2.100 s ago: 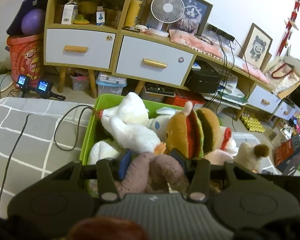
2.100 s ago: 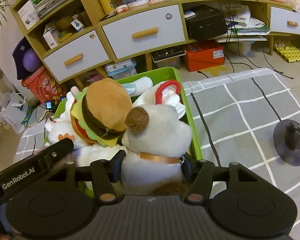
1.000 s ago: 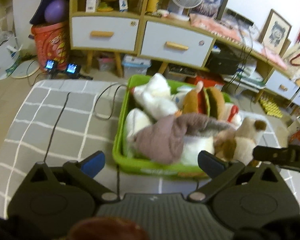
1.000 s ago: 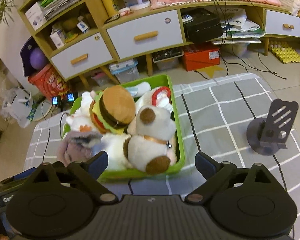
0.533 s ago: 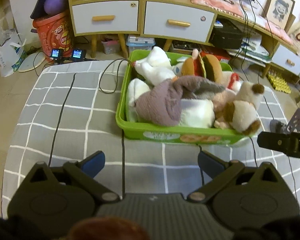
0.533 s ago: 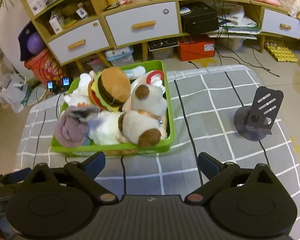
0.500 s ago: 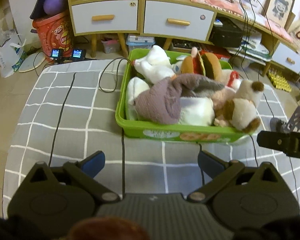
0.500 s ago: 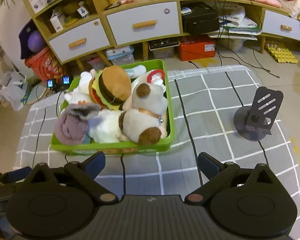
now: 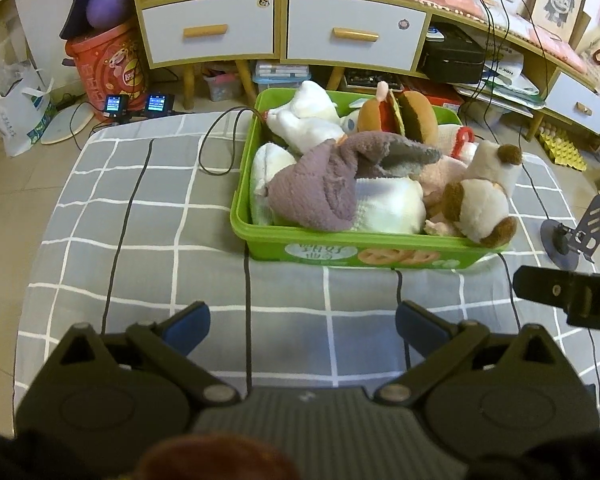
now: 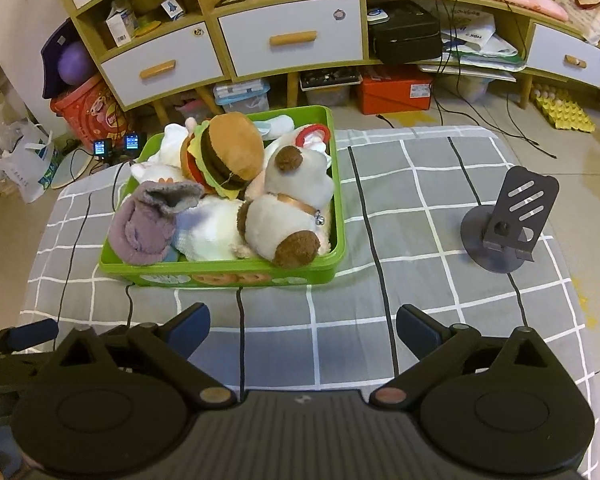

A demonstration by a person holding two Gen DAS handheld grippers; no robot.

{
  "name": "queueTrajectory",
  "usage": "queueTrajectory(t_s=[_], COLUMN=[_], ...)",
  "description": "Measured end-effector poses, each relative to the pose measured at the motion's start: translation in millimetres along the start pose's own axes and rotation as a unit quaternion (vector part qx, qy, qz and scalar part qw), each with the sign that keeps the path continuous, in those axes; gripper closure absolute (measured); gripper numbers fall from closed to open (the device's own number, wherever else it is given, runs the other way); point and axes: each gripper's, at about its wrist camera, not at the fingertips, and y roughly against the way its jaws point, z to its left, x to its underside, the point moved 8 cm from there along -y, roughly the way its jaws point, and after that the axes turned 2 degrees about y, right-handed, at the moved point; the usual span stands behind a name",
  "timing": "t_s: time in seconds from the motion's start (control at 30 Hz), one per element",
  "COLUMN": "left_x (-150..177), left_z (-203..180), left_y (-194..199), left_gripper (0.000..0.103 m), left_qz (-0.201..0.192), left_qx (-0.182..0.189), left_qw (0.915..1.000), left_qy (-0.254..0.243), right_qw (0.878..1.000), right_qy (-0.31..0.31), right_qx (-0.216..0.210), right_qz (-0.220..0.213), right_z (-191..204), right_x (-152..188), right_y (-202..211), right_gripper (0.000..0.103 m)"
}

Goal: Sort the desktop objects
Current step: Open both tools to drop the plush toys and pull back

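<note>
A green bin [image 9: 380, 257] [image 10: 228, 278] stands on the grey checked tablecloth, full of plush toys. A purple-grey plush [image 9: 324, 188] [image 10: 144, 224] lies at its front left, a brown-and-white dog plush [image 9: 480, 204] [image 10: 288, 216] at its front right, a burger plush [image 9: 400, 114] [image 10: 224, 156] and a white plush [image 9: 304, 120] behind. My left gripper [image 9: 302, 322] is open and empty, held back from the bin's front. My right gripper [image 10: 302, 320] is open and empty, also short of the bin.
A dark phone stand [image 10: 508, 220] [image 9: 576, 232] sits on the table right of the bin. Black cables [image 9: 128, 208] run across the cloth. Part of the right gripper [image 9: 568, 292] shows at the left view's right edge. Drawers [image 10: 288, 40] and floor clutter lie beyond.
Both grippers opened, leaving the purple-grey plush and the dog plush in the bin. Both then drew back toward the near side of the table.
</note>
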Motion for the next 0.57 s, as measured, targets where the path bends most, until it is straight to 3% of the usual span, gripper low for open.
queueTrajectory(t_s=[0.57], left_x=[1.2], left_z=[-0.6], left_y=[-4.9], left_gripper=[0.001], left_qz=[0.004], left_qx=[-0.004], left_qw=[1.0000], left_qy=[-0.007], right_qw=[1.000], right_qy=[0.001], right_qx=[0.001], right_qz=[0.003], right_z=[0.1], right_x=[1.6], right_y=[-1.9], right_gripper=[0.003])
